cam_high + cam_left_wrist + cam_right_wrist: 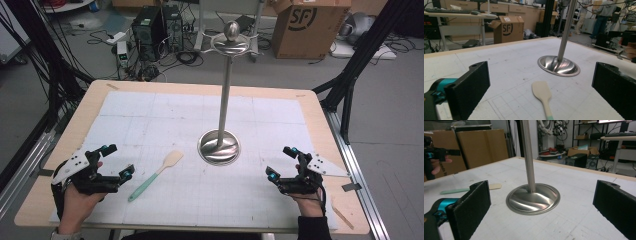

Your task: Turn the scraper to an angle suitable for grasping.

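A spatula point(154, 175) with a beige blade and a mint-green handle lies flat on the white mat, left of centre. Its blade point(541, 91) points toward the steel stand point(219, 146), whose round base point(533, 198) carries a tall pole with a hook ring and a knob point(231, 30) on top. My left gripper point(117, 161) rests at the near left, open, just left of the spatula handle. My right gripper point(281, 163) sits at the near right, open, aimed at the stand base. Nothing lies between either pair of jaws.
The white gridded mat point(150, 115) covers a wooden table point(90, 95). Beyond the far edge stand a cardboard box point(310, 27), computer towers point(157, 25) and cables. Black frame legs point(350, 85) rise at the right side.
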`<state>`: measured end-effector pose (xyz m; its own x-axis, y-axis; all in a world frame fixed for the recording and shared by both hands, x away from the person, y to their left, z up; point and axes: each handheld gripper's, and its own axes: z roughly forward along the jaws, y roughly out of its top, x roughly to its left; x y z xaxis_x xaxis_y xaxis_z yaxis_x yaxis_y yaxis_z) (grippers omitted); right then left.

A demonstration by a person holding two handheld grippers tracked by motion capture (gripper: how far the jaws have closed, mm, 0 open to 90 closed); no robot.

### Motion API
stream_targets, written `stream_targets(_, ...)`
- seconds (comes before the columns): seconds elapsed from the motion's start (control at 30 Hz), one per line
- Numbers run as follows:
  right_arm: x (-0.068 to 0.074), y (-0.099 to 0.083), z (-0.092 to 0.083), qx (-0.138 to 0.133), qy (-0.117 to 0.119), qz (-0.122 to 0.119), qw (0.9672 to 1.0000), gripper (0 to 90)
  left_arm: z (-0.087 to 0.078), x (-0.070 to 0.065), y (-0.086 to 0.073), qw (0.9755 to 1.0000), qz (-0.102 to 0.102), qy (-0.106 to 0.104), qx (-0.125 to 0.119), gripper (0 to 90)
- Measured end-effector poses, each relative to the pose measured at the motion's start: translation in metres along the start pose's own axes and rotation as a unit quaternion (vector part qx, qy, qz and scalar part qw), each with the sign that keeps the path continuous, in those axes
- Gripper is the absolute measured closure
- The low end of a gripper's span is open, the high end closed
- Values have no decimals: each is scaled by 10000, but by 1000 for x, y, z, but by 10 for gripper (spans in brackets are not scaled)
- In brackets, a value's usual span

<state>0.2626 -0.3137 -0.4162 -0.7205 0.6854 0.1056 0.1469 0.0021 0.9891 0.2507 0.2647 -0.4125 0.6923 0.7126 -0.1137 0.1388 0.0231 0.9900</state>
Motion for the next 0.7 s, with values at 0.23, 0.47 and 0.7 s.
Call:
stream_targets(0.23,0,0,0,8,-2,4,10000,3,2,-2,-1,9999,-63,-47,102,22)
stream_targets(0.47,0,0,-1,1,-9,21,10000,3,5,-8,-1,9980,-133,-362,496,439)
stream_targets(0.7,0,0,-1,2,-26,20,10000,3,10,-9,-4,9943,-177,-531,902,631)
